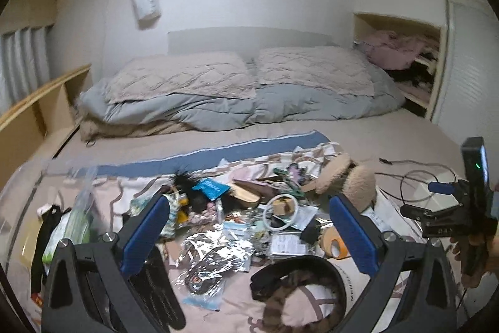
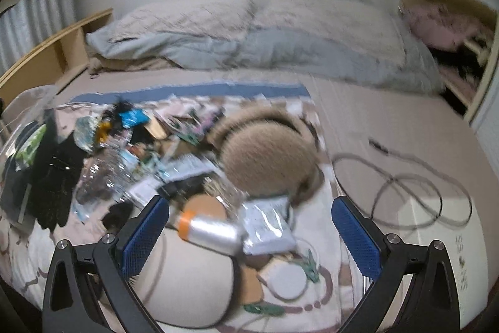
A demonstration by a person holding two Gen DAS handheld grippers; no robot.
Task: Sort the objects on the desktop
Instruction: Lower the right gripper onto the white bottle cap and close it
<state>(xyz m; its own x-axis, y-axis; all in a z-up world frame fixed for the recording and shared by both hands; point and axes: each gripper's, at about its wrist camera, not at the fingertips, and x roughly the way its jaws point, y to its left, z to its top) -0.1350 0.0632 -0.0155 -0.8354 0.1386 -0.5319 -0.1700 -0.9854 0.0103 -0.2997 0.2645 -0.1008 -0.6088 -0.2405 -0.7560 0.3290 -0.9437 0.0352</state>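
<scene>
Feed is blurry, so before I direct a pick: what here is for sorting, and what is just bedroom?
To sort:
- fluffy earmuffs
- silver foil packets
- tape roll
- animal-print headband
- white ring
- blue card

Just lying about:
- pillows
- grey duvet
- loose cable
- curtain

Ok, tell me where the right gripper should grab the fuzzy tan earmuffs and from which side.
Grip the dark headband where it arches between the two pads, coming down from above. The fuzzy tan earmuffs look too wide and soft for the jaws, while the band seems thin and raised. The right gripper is open, short of them. The view is blurred.
</scene>
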